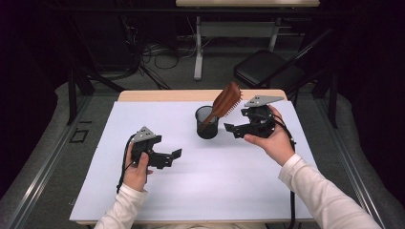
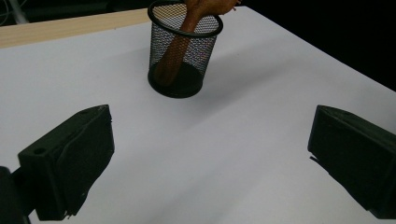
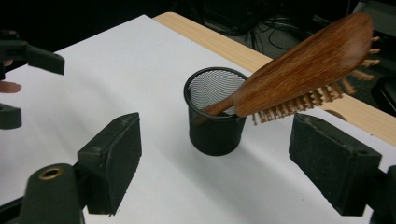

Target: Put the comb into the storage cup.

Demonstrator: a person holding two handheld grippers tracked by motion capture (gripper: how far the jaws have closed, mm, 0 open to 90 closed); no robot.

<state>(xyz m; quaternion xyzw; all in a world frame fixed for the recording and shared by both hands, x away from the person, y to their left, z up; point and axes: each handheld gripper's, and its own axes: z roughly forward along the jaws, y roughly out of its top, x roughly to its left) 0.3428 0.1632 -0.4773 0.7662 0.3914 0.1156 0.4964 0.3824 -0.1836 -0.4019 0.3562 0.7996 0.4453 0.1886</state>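
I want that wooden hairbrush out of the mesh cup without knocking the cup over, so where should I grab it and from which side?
Grip the hairbrush at its narrow neck, just above the mesh cup rim. Its handle sits inside the cup and the head leans out over the rim, bristles facing down. The open right gripper is nearest; probably come from that side, jaws across the neck's edges, and lift along the lean.

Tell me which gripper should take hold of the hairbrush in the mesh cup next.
Right, probably. The right gripper sits open just beside the mesh cup, with the wooden hairbrush leaning toward it, head up. The left gripper is also open but farther back on the white table.
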